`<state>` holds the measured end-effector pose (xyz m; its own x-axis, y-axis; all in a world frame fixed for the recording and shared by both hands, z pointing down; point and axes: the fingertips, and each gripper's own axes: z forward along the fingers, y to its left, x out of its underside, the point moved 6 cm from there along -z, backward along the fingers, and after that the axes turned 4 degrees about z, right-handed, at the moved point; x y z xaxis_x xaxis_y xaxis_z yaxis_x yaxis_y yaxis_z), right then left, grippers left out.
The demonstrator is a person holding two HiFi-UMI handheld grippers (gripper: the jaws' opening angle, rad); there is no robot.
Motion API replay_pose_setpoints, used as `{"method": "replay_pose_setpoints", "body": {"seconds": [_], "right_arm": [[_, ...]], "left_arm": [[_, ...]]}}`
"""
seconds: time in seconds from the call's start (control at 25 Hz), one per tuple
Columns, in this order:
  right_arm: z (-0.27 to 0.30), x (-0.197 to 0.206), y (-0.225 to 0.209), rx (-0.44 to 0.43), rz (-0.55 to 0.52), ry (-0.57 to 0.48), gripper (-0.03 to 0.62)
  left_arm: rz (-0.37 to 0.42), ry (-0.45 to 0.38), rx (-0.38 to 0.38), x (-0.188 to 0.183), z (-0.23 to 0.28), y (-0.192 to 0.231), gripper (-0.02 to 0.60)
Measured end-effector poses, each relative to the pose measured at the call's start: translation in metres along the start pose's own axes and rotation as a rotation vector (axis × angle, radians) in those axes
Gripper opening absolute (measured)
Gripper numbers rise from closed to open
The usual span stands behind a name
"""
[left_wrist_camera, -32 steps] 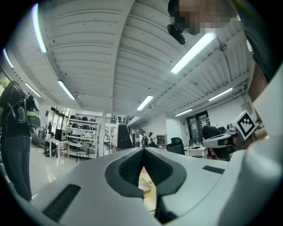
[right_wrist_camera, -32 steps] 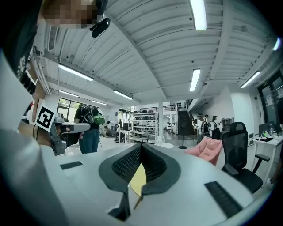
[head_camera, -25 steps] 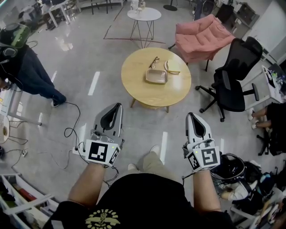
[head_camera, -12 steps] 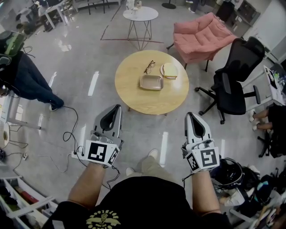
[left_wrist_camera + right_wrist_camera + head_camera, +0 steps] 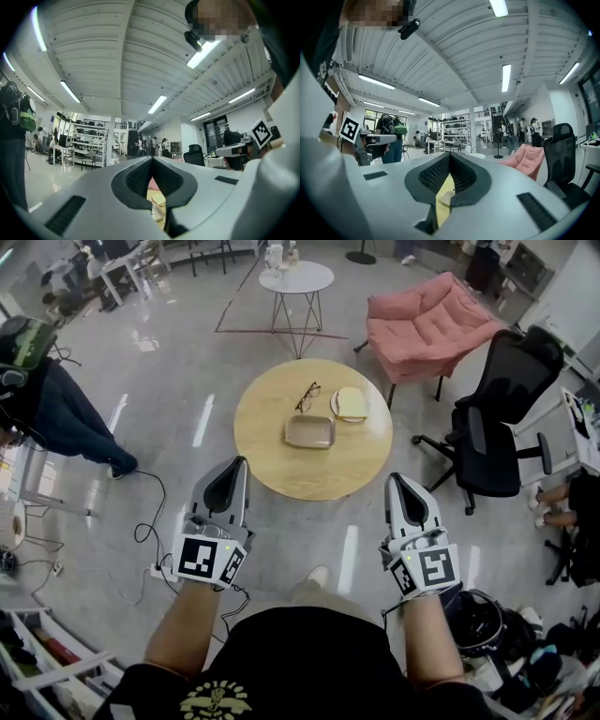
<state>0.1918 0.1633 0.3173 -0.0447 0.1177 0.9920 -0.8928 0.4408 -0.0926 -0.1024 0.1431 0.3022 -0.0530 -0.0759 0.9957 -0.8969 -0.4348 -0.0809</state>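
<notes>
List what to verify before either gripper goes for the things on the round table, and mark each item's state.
1. Left gripper empty: ok, jaws together with nothing between them.
2. Right gripper empty: ok, jaws together with nothing between them.
3. Jaws opened for a grasp: not ok, both are shut.
4. Grippers over the round table: not ok, both hang short of its near edge, above the floor.
5. Glasses, tray and flat round thing uncovered from above: ok.
6. Near side of the table free of the office chair: ok, it stands off to the right.
</notes>
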Motion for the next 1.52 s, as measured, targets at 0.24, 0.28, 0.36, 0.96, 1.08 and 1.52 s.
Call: {"method": "replay_pose_setpoints", "body": {"seconds": [0.24,0.28,0.36,0.96,1.08,1.52], "right_arm": [[0.013,-0.006,-0.024,-0.028,-0.002,-0.004,0.014],[0.015,-0.006,-0.026,-0.032,0.007,-0.004,0.014],[0.018,-0.007,-0.028,-0.043,0.014,-0.002,0.014],[0.036,0.004,-0.026,-0.012,0.027,0.013,0.014],[0.05,0.009,-0.025,0.001,0.03,0.018,0.014],[0.094,0.009,-0.028,0.039,0.032,0.021,0.014]], "left_arm": [[-0.031,0.001,-0.041,-0.002,0.009,-0.004,0.015],[-0.034,0.009,-0.045,-0.002,0.008,-0.004,0.015],[-0.033,0.017,-0.053,-0.002,0.006,-0.002,0.015],[0.012,0.055,-0.019,0.006,0.013,0.019,0.015],[0.037,0.075,-0.01,0.016,0.023,0.028,0.015],[0.029,0.092,0.029,0.034,0.056,0.061,0.015]]}}
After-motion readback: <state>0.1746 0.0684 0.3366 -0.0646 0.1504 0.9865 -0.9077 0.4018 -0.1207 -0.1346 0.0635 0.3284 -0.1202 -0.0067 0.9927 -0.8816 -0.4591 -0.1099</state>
